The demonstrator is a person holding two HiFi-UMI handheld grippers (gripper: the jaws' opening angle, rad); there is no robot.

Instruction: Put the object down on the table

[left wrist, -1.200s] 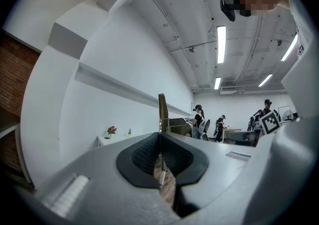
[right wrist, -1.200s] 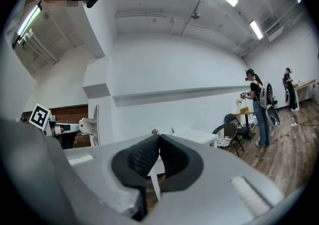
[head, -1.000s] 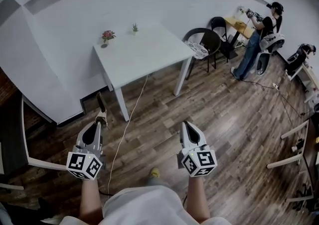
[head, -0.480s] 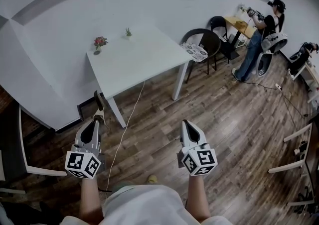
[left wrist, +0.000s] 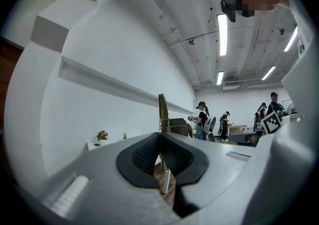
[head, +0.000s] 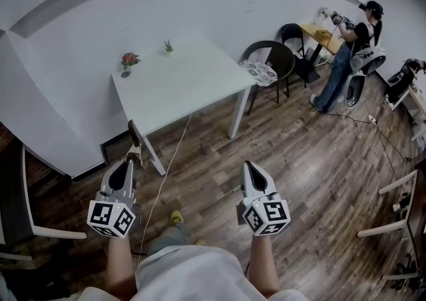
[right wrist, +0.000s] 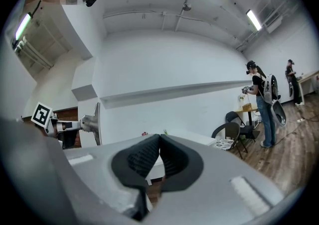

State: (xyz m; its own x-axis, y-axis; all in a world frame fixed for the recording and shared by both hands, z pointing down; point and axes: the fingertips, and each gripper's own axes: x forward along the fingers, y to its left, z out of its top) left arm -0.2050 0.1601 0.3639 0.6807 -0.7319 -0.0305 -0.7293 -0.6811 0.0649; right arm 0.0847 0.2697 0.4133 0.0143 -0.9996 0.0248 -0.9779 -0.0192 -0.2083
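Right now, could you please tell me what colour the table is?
White; the table shows best in the head view.

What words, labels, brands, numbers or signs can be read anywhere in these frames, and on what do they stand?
None: no view shows readable text.
The marker cubes on the left gripper and the right gripper carry only black-and-white square patterns, with no letters or digits.
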